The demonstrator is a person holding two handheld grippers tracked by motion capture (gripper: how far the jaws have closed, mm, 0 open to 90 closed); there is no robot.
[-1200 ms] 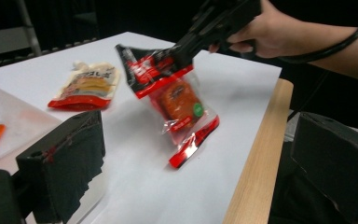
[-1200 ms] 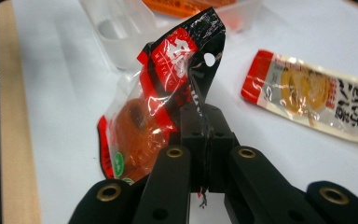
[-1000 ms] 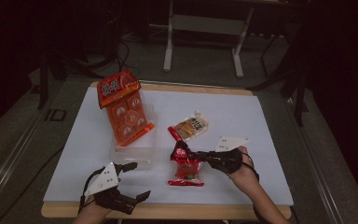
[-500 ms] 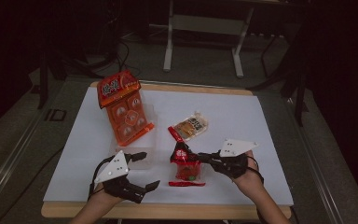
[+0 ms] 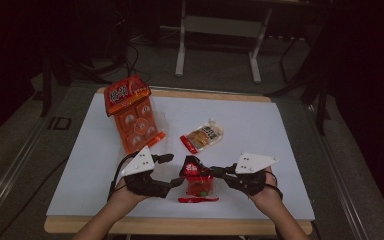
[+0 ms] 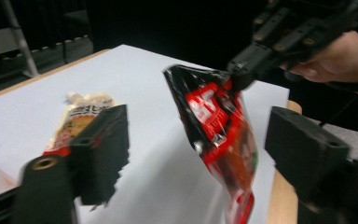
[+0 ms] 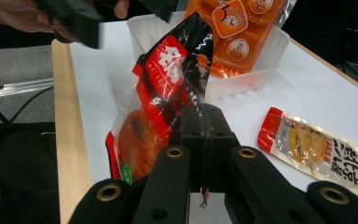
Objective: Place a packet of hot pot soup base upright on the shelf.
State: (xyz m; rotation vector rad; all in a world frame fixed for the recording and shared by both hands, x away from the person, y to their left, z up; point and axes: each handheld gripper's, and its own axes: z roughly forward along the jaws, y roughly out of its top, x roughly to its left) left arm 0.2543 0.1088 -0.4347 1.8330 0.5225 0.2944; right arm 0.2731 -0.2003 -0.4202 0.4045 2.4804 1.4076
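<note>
The right gripper point(image 5: 219, 172) has its jaws pressed together on the top edge of the red pouch point(image 5: 198, 181), pinching the film between them; the right gripper view shows the film clamped in the seam between the 2 jaws point(image 7: 204, 140). The pouch hangs from this grip near the front edge of the table point(image 5: 280, 130), roughly at mid-width, with its lower end close to the white sheet.

The left gripper point(image 5: 172, 172) sits just left of the pouch. Its jaws are spread and have just been closing. In the left gripper view, the pouch point(image 6: 219, 135) stands between the 2 jaws, and neither pad touches it.

A beige sachet point(image 5: 204, 137) lies flat behind the pouch, towards the table centre. An orange multipack point(image 5: 132, 117) rests in a clear tray point(image 7: 242, 77) near the back left corner.
</note>
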